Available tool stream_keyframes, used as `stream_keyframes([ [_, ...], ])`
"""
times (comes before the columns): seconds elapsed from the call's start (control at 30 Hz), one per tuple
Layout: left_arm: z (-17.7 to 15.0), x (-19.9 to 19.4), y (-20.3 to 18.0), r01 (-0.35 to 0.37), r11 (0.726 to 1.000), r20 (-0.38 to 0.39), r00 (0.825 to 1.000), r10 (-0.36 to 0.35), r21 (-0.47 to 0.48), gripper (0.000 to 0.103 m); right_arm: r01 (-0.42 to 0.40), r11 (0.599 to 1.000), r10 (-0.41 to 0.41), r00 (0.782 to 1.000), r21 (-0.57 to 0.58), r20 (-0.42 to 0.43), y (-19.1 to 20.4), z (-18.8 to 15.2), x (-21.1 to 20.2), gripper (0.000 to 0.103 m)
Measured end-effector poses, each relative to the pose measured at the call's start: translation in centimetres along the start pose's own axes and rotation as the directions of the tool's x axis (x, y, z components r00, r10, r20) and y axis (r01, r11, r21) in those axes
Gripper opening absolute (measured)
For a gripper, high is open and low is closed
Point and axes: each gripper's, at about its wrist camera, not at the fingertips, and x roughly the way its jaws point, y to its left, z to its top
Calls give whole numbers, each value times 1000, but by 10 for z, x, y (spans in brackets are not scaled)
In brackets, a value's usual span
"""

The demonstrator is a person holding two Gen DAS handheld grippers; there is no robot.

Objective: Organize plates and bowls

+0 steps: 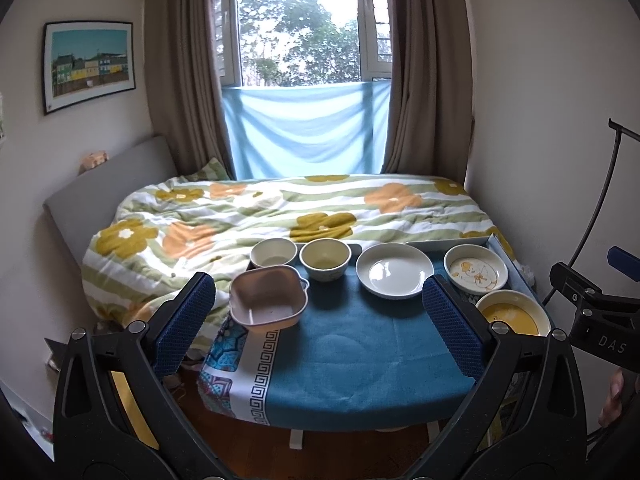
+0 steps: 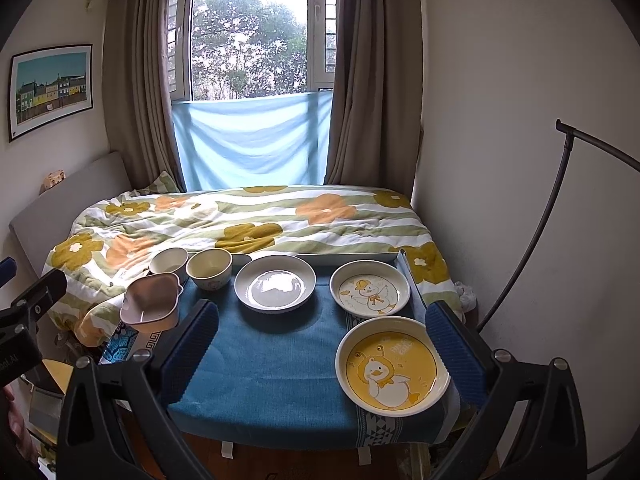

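Plates and bowls spread over the blue-cloth tabletop (image 2: 272,360), both claws empty.

Yellow duck-print ceramic plate (image 2: 394,366) lies at the near right edge, touching no finger of the wide-open right claw (image 2: 322,350); pink square plastic bowl (image 1: 267,295) sits at the left edge, ahead of the wide-open left claw (image 1: 320,322).

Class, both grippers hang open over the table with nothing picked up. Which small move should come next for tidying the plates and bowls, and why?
Probably lower the right gripper onto the yellow duck plate: it lies nearest, beside the right finger, and both grippers are open and empty. It could then stack with the white duck plate just behind.
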Motion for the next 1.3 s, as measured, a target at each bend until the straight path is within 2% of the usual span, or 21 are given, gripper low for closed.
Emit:
stream_keyframes([
  [1.3, 3, -1, 6, -5, 1000, -3, 1000, 5, -1, 102, -13, 1000, 13, 1000, -7, -16, 12, 1, -2, 103],
])
